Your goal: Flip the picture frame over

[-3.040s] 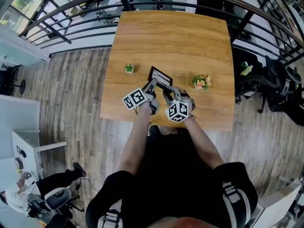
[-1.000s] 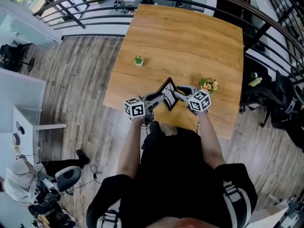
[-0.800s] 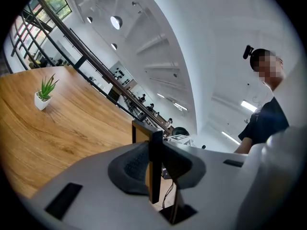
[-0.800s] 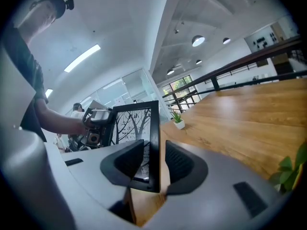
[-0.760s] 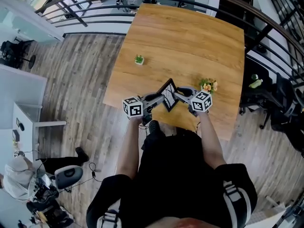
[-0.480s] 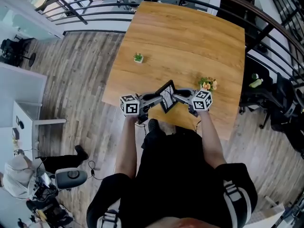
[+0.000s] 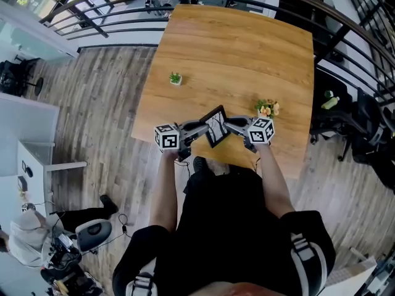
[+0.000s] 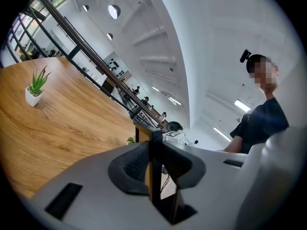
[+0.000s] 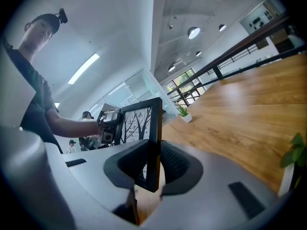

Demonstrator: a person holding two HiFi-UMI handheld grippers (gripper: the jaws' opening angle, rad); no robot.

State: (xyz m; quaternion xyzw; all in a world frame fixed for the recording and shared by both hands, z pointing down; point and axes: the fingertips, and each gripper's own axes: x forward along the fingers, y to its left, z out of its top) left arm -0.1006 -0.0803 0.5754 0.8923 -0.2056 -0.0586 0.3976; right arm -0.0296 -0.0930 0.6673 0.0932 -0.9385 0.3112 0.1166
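Note:
The picture frame (image 7: 216,127) is black-edged with a tree print on its face. It hangs tilted above the front part of the wooden table (image 7: 234,48), between both grippers. My left gripper (image 7: 205,128) is shut on its left edge; in the left gripper view the frame (image 8: 142,134) stands edge-on between the pads of that gripper (image 8: 157,166). My right gripper (image 7: 227,126) has the opposite edge between its jaws, which are closing, and both pads lie against it. In the right gripper view the frame's printed face (image 9: 136,123) rises above that gripper (image 9: 153,164).
A small green plant in a white pot (image 7: 176,78) stands at the table's left. A pot of orange flowers (image 7: 266,109) stands just right of my right gripper. A railing (image 7: 111,17) curves round the far side, and a black chair (image 7: 364,122) is at the right.
The frame lay on the table three seconds ago and is now lifted between both grippers. Over the last second it has leaned more face-up, and the right jaws have come in on its edge.

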